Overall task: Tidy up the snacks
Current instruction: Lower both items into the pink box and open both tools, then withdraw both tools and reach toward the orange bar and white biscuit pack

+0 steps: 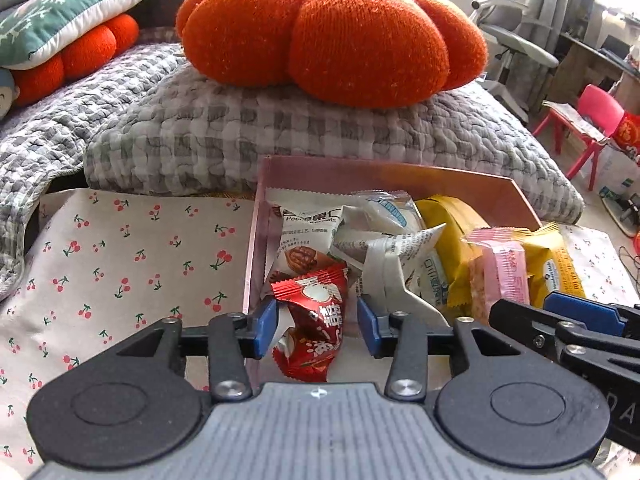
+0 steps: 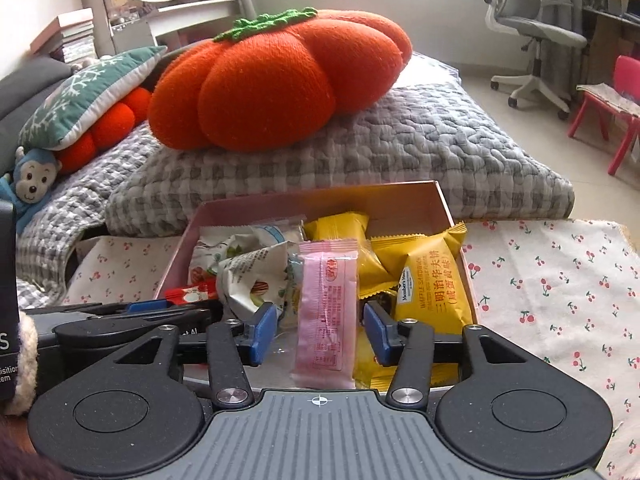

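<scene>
A pink box [image 1: 256, 240] on the cherry-print cloth [image 1: 120, 264] holds several snack packets. A red candy packet [image 1: 316, 320] lies at the box's near left, between the blue pads of my left gripper [image 1: 316, 330]. The jaws stand open, with a gap at the right pad. In the right wrist view a pink packet [image 2: 326, 312] lies lengthwise between the pads of my right gripper [image 2: 320, 332], which is open with space on both sides. Yellow waffle packets [image 2: 432, 292] fill the right of the box [image 2: 400, 200], and white packets [image 1: 304, 232] fill the left.
A big orange pumpkin cushion [image 1: 320, 32] sits on a grey checked quilt [image 1: 280, 136] just behind the box. A green pillow [image 1: 60, 16] lies far left. An office chair [image 2: 536, 32] and a red child's chair [image 2: 624, 112] stand on the floor at right.
</scene>
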A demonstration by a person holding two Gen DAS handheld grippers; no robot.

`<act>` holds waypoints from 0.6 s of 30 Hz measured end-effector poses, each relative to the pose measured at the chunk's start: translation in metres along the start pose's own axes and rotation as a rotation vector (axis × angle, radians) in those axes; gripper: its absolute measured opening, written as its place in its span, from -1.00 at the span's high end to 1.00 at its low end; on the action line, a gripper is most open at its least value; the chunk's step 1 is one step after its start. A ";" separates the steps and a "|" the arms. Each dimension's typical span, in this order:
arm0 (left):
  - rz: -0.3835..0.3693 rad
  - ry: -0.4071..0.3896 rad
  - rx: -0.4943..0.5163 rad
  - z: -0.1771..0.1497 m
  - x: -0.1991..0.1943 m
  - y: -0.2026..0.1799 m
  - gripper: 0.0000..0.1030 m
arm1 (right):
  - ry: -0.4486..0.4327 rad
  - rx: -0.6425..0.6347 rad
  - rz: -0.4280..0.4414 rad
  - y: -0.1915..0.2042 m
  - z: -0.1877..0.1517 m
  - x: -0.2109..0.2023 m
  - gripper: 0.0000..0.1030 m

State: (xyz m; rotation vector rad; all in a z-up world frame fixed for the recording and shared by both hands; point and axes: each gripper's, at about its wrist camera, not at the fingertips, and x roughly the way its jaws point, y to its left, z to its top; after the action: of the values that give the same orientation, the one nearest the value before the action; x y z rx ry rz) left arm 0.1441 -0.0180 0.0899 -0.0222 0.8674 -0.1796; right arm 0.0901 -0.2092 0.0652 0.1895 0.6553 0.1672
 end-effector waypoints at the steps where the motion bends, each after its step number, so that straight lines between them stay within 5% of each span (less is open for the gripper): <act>1: -0.001 -0.003 0.000 0.000 -0.002 0.000 0.15 | 0.000 0.006 0.001 -0.001 0.000 -0.001 0.06; 6: -0.017 -0.030 0.017 0.002 -0.014 0.000 -0.25 | -0.011 0.041 0.003 -0.009 0.000 -0.010 0.06; 10: -0.051 -0.068 0.030 0.005 -0.032 0.006 -0.38 | -0.032 0.067 0.005 -0.018 -0.001 -0.025 0.04; 18: -0.107 -0.108 -0.129 0.006 -0.073 0.048 -0.49 | -0.083 0.162 0.000 -0.046 -0.005 -0.069 -0.05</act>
State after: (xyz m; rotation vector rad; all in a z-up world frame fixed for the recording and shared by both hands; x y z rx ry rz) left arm 0.1097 0.0408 0.1448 -0.1975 0.7692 -0.2201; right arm 0.0370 -0.2675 0.0914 0.3502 0.5865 0.1055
